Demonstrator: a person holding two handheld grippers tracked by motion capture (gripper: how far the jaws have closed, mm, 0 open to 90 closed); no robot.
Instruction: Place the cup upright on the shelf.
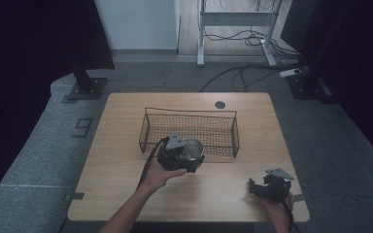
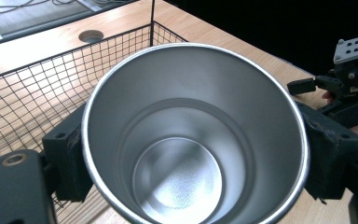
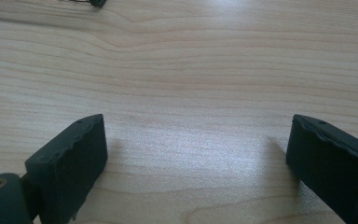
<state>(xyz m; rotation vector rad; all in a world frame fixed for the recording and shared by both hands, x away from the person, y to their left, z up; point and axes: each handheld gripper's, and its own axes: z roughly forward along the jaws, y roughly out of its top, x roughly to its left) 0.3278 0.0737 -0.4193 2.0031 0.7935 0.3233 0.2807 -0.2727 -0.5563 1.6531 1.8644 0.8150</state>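
1. The left gripper (image 1: 187, 158) is clamped on a stainless steel cup (image 2: 193, 135), a pad (image 2: 67, 161) pressing each side of its wall just under the rim. The cup sits upright and empty between the jaws, mouth up, at the near wall of the wire basket (image 1: 189, 130).
2. The likeliest slip, as I judge it: smooth, tapering metal held only by two small pads could slide down or tip if the hand tilts or jolts.
3. The basket's near wall stands directly ahead of the held cup. Unless the cup is carried above that wire edge, its base could catch and knock the basket along the table (image 1: 126, 145).
4. Beyond the basket lies a round cable hole (image 1: 220, 105) in the tabletop, out of the way.
5. The right gripper (image 1: 264, 187) rests low over bare wood, well apart to the right, its jaws spread wide with nothing between them. It blocks nothing.
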